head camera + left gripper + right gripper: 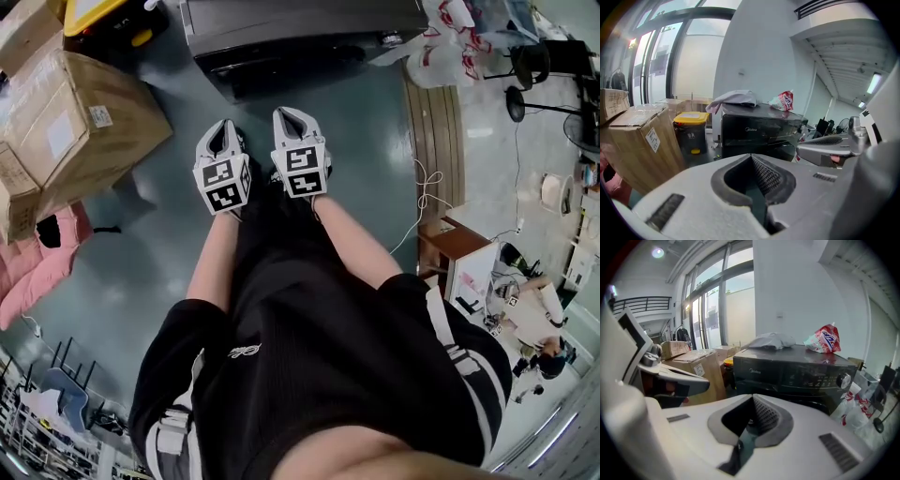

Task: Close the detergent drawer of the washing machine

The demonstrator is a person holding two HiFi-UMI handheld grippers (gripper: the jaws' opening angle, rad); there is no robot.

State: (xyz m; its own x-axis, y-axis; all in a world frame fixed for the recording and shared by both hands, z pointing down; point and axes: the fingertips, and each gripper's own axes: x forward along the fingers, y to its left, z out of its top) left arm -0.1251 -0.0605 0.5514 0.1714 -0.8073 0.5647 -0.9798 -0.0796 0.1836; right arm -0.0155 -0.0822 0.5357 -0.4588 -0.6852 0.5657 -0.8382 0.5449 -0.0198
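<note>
the left tool (751, 157) has its jaws pressed together with nothing between them, and the right tool (753, 398) is the same: together and empty. the two are held side by side, close to each other, angled down over bare floor (375, 159). a large cardboard box (75, 131) stands off to the left of the left tool.

ahead of both tips, well apart from them, stands the black washing machine (797, 373). a crumpled cloth (771, 340) and a red-and-white bag (824, 341) lie on its top. the detergent drawer (757, 370) is, as i judge it, the upper left part of the front panel, beside the brand mark. from here it looks about level with the rest of the panel, but i cannot tell for sure whether it is fully in.

neither tool touches the machine, so the step in hand is either an approach or a stand-off after the push. if the drawer is at all proud, the next move calls for carrying one closed tool forward to the drawer face and pressing squarely inward until it sits level.
</note>
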